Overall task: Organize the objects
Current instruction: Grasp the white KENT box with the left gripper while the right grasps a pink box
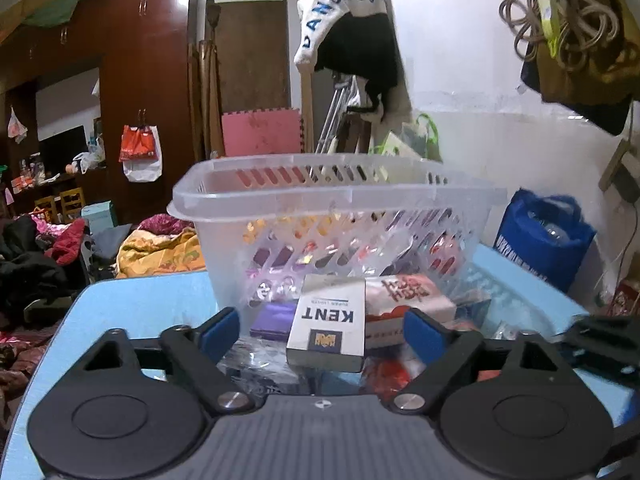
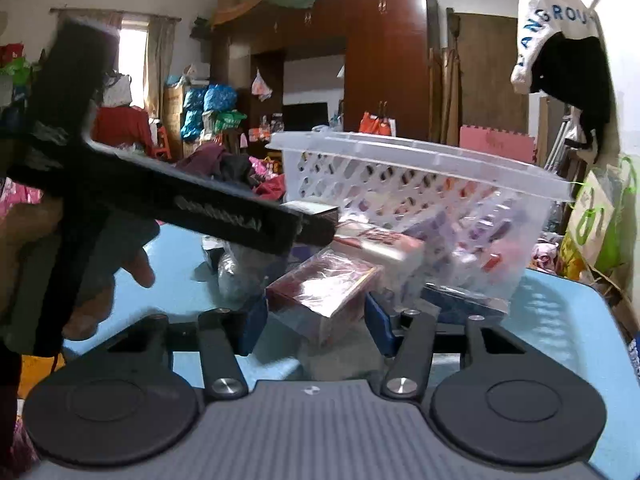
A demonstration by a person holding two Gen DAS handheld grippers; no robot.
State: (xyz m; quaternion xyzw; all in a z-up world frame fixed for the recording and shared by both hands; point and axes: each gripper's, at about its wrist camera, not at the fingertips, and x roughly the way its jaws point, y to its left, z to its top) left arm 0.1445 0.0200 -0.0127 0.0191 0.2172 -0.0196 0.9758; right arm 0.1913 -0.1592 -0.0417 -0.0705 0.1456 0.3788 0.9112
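the left tool [image 1: 322, 330] is held wide around the kent pack [image 1: 328, 328], pads not yet pressing. the right tool [image 2: 316, 318] is narrowed on the red wrapped box [image 2: 324, 292], apparently gripped. both lie on the counter [image 1: 140, 304] just before the clear basket [image 1: 320, 216], the likely destination.

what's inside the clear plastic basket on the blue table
Through the slotted walls of the basket show small red, purple and orange packets. What they are, and how many, the frosted plastic hides.

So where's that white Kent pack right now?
In the left wrist view, the Kent pack lies on the blue table just before the clear basket, between the left gripper's open fingers, a red-and-white box at its right.
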